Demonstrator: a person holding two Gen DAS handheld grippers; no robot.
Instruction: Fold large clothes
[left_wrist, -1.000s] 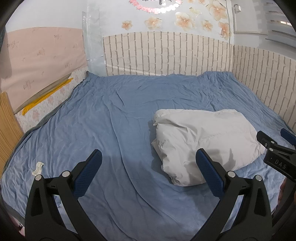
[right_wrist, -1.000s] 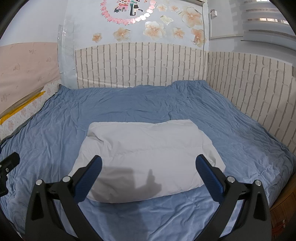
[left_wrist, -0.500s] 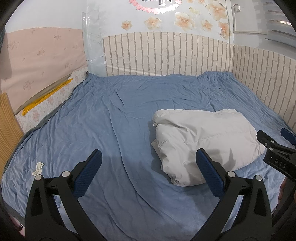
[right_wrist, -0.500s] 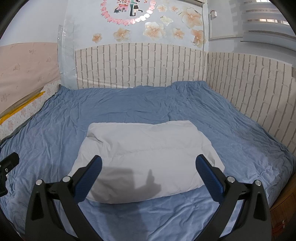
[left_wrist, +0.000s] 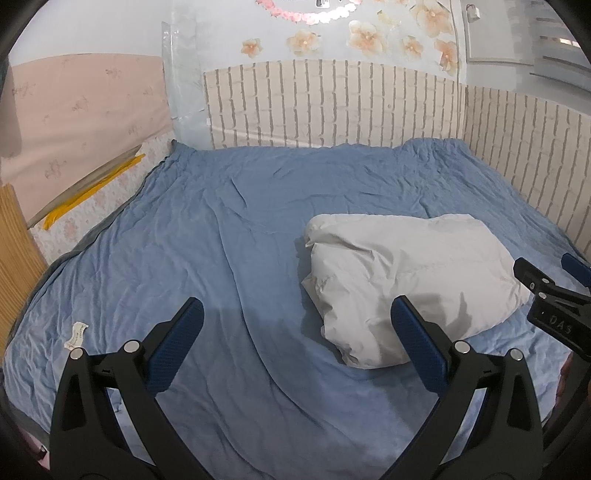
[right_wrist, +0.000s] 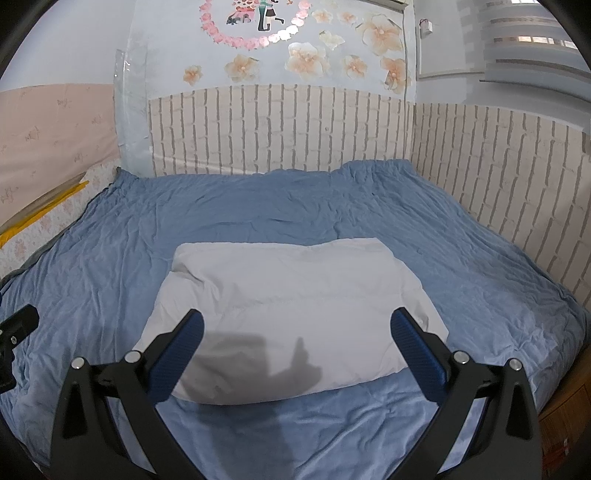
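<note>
Nothing has shifted since the earlier frames: both tools hover where they were and the bundle lies as it did. Your left gripper hangs over bare blue sheet toward the bed's left side, jaws spread wide and holding nothing, so it seems parked clear of the work. To its right, the white padded coat rests folded into a compact block on the right half of the bed, near the front edge, well apart from the brick-patterned wall panels. Your right gripper faces it squarely, jaws likewise spread and empty, above its near edge. Judging by that tidy shape, the folding looks finished.
</note>
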